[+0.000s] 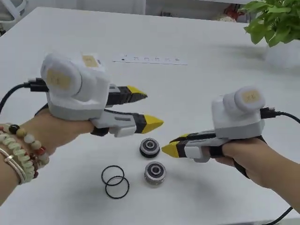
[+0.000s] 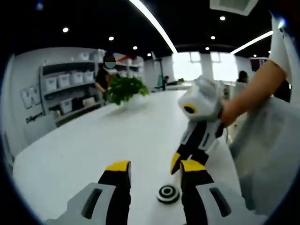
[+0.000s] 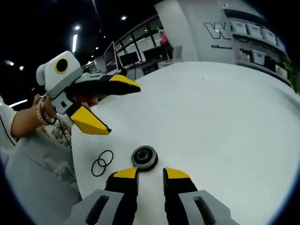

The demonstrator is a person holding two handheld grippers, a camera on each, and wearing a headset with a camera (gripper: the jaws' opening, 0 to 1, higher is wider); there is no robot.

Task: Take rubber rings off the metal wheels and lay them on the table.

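Head view: metal wheels (image 1: 149, 147), rubber rings (image 1: 115, 181) near table (image 1: 197, 93) front edge.

Everything's sitting on the table (image 1: 211, 70): going off the nearer wheel (image 1: 154, 172), the other wheel (image 1: 149, 147) is lying just behind it, two overlapping rubber rings (image 1: 117, 176) are lying left of it, and the plant (image 1: 276, 18) is standing far back-right.

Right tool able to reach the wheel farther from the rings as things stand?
Likely yes: the wheel lies just ahead of the right tool, bare table between; the left tool hovers higher, aside.
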